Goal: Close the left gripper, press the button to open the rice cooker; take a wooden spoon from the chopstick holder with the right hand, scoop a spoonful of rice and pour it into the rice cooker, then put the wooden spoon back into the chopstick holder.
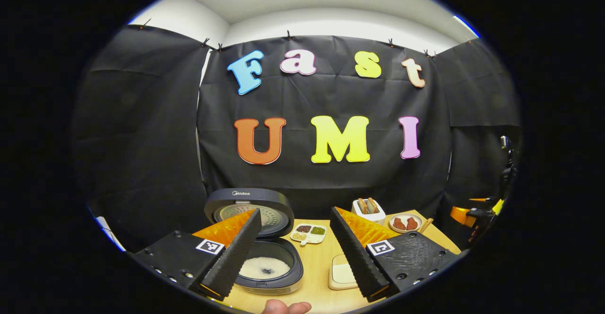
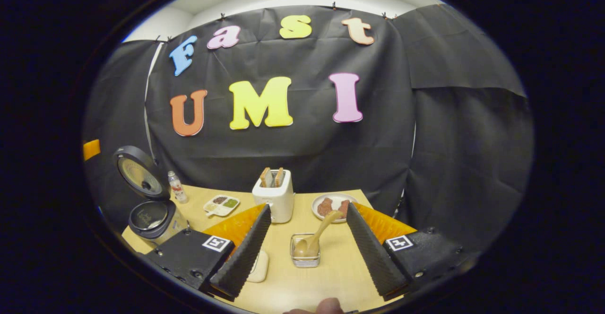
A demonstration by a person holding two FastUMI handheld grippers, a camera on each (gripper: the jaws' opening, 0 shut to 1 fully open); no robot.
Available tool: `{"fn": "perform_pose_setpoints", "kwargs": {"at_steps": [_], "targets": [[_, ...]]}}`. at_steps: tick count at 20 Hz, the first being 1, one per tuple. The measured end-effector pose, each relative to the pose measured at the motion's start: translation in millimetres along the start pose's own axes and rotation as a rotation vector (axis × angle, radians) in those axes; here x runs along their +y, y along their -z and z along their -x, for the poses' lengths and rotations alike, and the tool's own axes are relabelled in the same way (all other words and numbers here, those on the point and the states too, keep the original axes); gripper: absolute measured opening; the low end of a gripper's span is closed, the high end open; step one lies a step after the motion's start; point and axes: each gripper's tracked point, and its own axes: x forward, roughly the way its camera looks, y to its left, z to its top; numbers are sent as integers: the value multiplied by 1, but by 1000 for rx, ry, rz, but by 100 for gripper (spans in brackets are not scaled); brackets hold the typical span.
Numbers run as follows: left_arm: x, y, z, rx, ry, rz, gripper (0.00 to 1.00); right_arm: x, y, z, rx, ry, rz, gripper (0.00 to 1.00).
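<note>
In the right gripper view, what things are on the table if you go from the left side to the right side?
Rice cooker with its lid up → small bottle → divided dish of grains → toaster → wire holder with the wooden spoon → plate of food.
</note>
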Motion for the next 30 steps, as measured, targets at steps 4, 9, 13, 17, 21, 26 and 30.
{"fn": "perform_pose_setpoints", "kwargs": {"at_steps": [4,9,13,17,21,26,30], "targets": [[-33,4,-19,10,6,-9,94,-18,30,-46,74,-24,-7,100],[-60,25,-44,87,-18,-10,95,-30,80,-114,205,-75,-53,100],[-78,48,-59,164,-31,-21,95,-30,118,-160,312,-108,-81,84],[-86,62,-62,227,-44,-33,94,-29,151,-185,404,-121,-139,84],[-78,70,-62,255,-77,-28,94,-28,160,-198,438,-138,-145,58],[-64,76,-54,270,-115,5,95,-12,153,-194,447,-168,-151,25],[-52,74,-46,256,-115,37,94,-9,138,-180,434,-141,-152,13]]}}
